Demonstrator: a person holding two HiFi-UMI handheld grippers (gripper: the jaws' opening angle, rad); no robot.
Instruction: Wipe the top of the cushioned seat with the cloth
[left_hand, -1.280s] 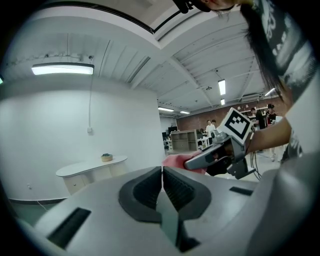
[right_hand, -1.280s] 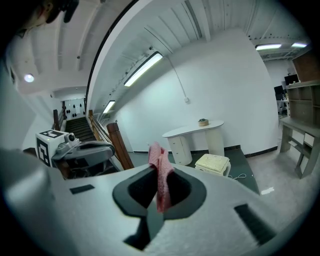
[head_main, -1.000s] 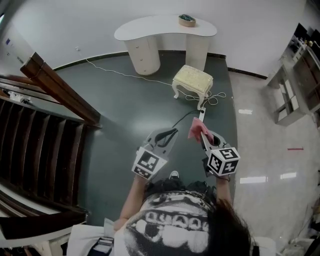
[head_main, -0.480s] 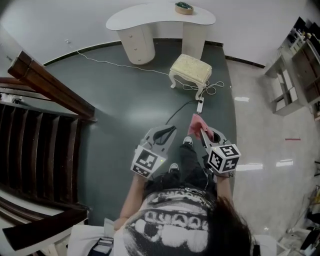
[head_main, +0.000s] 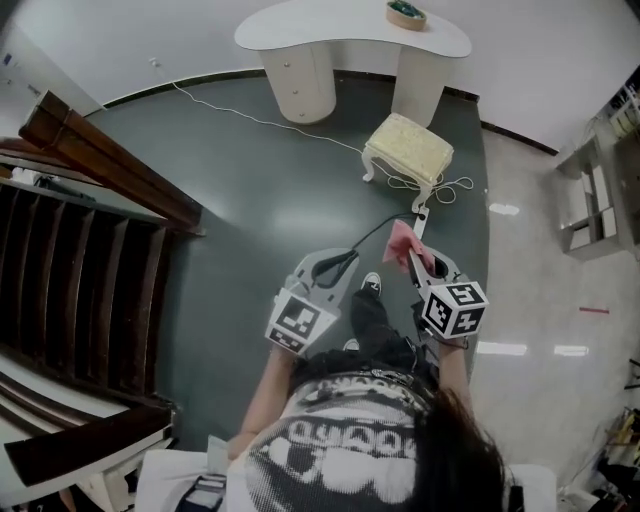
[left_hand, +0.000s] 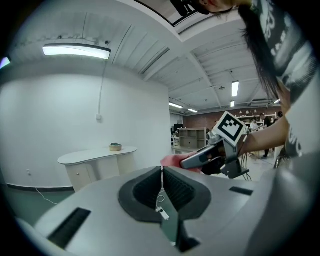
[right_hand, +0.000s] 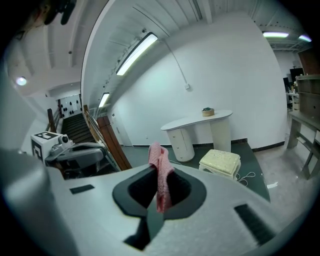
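From the head: left gripper and right gripper held out side by side over dark floor, pink cloth pinched in the right. Cushioned seat well ahead, near a white desk, apart from the cloth. Along the left jaws: pressed together, nothing between. Along the right jaws: clamped on the cloth, its end sticking up past them, seat beyond at right.
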